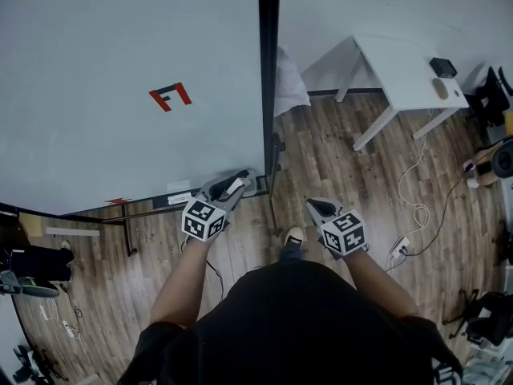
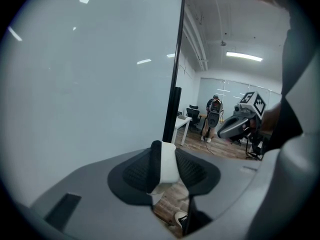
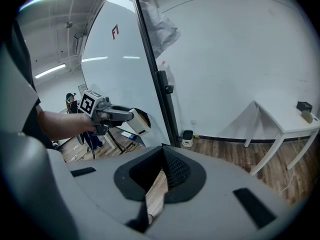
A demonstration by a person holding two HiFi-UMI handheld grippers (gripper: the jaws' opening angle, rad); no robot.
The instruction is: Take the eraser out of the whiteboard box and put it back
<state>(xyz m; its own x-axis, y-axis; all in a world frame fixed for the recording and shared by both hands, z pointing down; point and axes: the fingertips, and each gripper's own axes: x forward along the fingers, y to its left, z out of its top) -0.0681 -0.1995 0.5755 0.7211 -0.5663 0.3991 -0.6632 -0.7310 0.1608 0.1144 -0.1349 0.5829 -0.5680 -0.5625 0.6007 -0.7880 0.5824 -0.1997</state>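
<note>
Dark shirt (image 1: pixel 288 327) fills the bottom of the head view, with both bare forearms reaching forward from it. Ahead stands a whiteboard (image 1: pixel 120 70) bearing a red mark (image 1: pixel 170 96), its black post (image 1: pixel 268 70) between the two hands. Beyond lie a wood floor (image 1: pixel 345 159), a white worktop (image 1: pixel 409 74) and a power strip (image 1: pixel 398 249). The left gripper (image 1: pixel 232 188) pinches the white-and-black eraser (image 2: pixel 169 160), holding it just beside the board's lower edge. The right gripper (image 1: pixel 320 208) hangs over the floor, tilted down, its jaws pressed together at the tips with nothing between them
</note>
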